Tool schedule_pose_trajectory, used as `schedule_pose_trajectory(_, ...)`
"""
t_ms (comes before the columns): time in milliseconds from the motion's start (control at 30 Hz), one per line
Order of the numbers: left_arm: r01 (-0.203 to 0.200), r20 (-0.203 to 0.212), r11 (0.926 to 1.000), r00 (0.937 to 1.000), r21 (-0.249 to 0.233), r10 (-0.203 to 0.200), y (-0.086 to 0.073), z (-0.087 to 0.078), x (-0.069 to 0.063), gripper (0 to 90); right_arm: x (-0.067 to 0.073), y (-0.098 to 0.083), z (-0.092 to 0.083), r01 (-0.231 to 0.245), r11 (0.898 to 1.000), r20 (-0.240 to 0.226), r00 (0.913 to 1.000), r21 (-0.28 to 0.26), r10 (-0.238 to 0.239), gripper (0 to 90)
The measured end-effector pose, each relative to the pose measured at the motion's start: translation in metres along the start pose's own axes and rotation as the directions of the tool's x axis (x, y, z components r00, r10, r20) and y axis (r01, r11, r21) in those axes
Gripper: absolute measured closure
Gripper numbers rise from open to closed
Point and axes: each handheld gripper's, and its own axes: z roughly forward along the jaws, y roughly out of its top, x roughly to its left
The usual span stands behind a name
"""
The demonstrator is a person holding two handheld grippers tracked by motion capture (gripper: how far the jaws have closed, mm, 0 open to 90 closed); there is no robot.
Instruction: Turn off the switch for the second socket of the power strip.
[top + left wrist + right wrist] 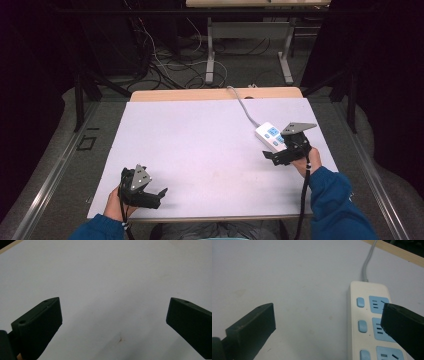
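A white power strip (pixel 270 136) with blue sockets lies flat at the table's right side, and its grey cable (pixel 242 105) runs off over the far edge. My right gripper (pixel 268 156) hovers at the strip's near end, open. In the right gripper view the power strip (pixel 372 322) lies under the right jaw, and the right gripper (pixel 328 320) has bare table in most of its gap, with nothing pinched. My left gripper (pixel 161 195) rests near the front left edge, open. In the left gripper view the left gripper (pixel 113 315) has nothing between its jaws but white table.
A white sheet (pixel 200 145) covers the tabletop, with a wooden strip (pixel 215 94) showing at the far edge. Beyond it the floor holds tangled cables (pixel 170 65) and the metal legs (pixel 210 55) of another table. Dark frame bars stand on both sides.
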Motion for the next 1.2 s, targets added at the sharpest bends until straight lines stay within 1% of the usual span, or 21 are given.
schedule_pose_trajectory(67, 0.0, 0.002, 1.0, 1.0, -0.001, 0.0, 0.0, 0.0, 0.0, 0.4, 0.004, -0.002, -0.004, 0.0, 1.0, 0.0, 1.0, -0.001, 0.0, 0.0)
schedule_pose_trajectory(100, -0.008, 0.003, 1.0, 1.0, 0.005, 0.008, 0.0, 0.0, 0.0, 0.4, 0.005, -0.003, -0.006, 0.002, 1.0, -0.005, 1.0, 0.0, -0.002, 0.0)
schedule_pose_trajectory(367, -0.009, 0.003, 0.9999, 1.0, 0.005, 0.009, 0.0, 0.0, 0.0, 0.4, 0.014, -0.01, -0.018, 0.017, 1.0, -0.016, 0.9997, -0.014, -0.018, 0.0)
schedule_pose_trajectory(433, -0.008, 0.003, 1.0, 1.0, 0.005, 0.008, 0.0, 0.0, 0.0, 0.4, 0.017, -0.011, -0.02, 0.02, 1.0, -0.017, 0.9997, -0.006, -0.02, 0.0)
schedule_pose_trajectory(467, -0.008, 0.003, 1.0, 1.0, 0.005, 0.008, 0.0, 0.0, 0.0, 0.4, 0.017, -0.011, -0.021, 0.029, 1.0, -0.023, 0.9993, -0.005, -0.029, 0.0)
schedule_pose_trajectory(533, -0.008, 0.002, 1.0, 1.0, 0.005, 0.008, 0.0, 0.0, 0.0, 0.4, 0.019, -0.013, -0.023, 0.035, 0.999, -0.014, 0.9993, -0.007, -0.035, 0.0)
schedule_pose_trajectory(600, -0.008, 0.003, 1.0, 1.0, 0.005, 0.008, 0.0, 0.0, 0.0, 0.4, 0.022, -0.014, -0.024, 0.027, 1.0, -0.017, 0.9995, -0.008, -0.027, 0.0)
schedule_pose_trajectory(633, -0.009, 0.002, 0.9999, 1.0, 0.007, 0.009, 0.001, 0.0, 0.0, 0.4, 0.022, -0.015, -0.025, 0.038, 0.999, -0.018, 0.9991, -0.008, -0.038, 0.0)
schedule_pose_trajectory(700, -0.008, 0.003, 1.0, 1.0, 0.005, 0.008, 0.0, 0.0, 0.0, 0.4, 0.025, -0.017, -0.026, 0.032, 0.999, -0.017, 0.9994, -0.013, -0.032, 0.0)
schedule_pose_trajectory(733, -0.008, 0.003, 1.0, 1.0, 0.005, 0.008, 0.0, 0.0, 0.0, 0.4, 0.025, -0.018, -0.027, 0.042, 0.999, -0.022, 0.9989, -0.01, -0.042, 0.0)
schedule_pose_trajectory(767, -0.009, 0.003, 0.9999, 1.0, 0.006, 0.009, 0.0, 0.0, 0.0, 0.4, 0.026, -0.019, -0.028, 0.038, 0.999, -0.023, 0.999, -0.008, -0.038, 0.0)
schedule_pose_trajectory(800, -0.01, 0.003, 0.9999, 0.9999, 0.007, 0.01, 0.0, 0.0, 0.0, 0.4, 0.027, -0.02, -0.028, 0.045, 0.999, -0.017, 0.9988, -0.015, -0.045, 0.0)
schedule_pose_trajectory(833, -0.009, 0.004, 0.9999, 1.0, 0.008, 0.009, 0.0, 0.0, 0.0, 0.4, 0.028, -0.02, -0.029, 0.05, 0.999, -0.024, 0.9985, -0.006, -0.05, 0.0)
schedule_pose_trajectory(900, -0.01, 0.005, 0.9999, 0.9999, 0.008, 0.01, 0.0, 0.0, 0.0, 0.4, 0.03, -0.022, -0.029, 0.055, 0.998, -0.018, 0.9983, -0.013, -0.055, 0.0)
schedule_pose_trajectory(933, -0.01, 0.004, 0.9999, 0.9999, 0.007, 0.01, 0.0, 0.0, 0.0, 0.3, 0.03, -0.022, -0.03, 0.06, 0.998, -0.027, 0.9978, -0.011, -0.061, 0.0)
schedule_pose_trajectory(967, -0.01, 0.004, 0.9999, 0.9999, 0.008, 0.01, 0.0, 0.0, 0.0, 0.4, 0.032, -0.023, -0.03, 0.052, 0.999, -0.021, 0.9984, -0.01, -0.052, 0.0)
schedule_pose_trajectory(1033, -0.009, 0.004, 0.9999, 1.0, 0.008, 0.009, 0.0, 0.0, 0.0, 0.4, 0.033, -0.025, -0.031, 0.058, 0.998, -0.03, 0.9978, -0.009, -0.058, 0.0)
schedule_pose_trajectory(1100, -0.01, 0.003, 0.9999, 0.9999, 0.01, 0.01, 0.0, 0.0, 0.0, 0.4, 0.035, -0.027, -0.032, 0.059, 0.998, -0.029, 0.9978, -0.009, -0.059, 0.0)
schedule_pose_trajectory(1133, -0.009, 0.005, 0.9999, 1.0, 0.009, 0.009, 0.0, 0.0, 0.0, 0.4, 0.035, -0.027, -0.032, 0.067, 0.998, -0.034, 0.9971, -0.013, -0.068, 0.0)
schedule_pose_trajectory(1167, -0.009, 0.003, 0.9999, 1.0, 0.01, 0.009, 0.0, 0.0, 0.0, 0.4, 0.036, -0.029, -0.032, 0.066, 0.998, -0.026, 0.9975, -0.011, -0.066, 0.0)
schedule_pose_trajectory(1200, -0.005, 0.006, 0.9999, 1.0, 0.01, 0.005, 0.0, 0.0, 0.0, 0.4, 0.036, -0.029, -0.033, 0.07, 0.998, -0.032, 0.997, -0.008, -0.07, 0.0)
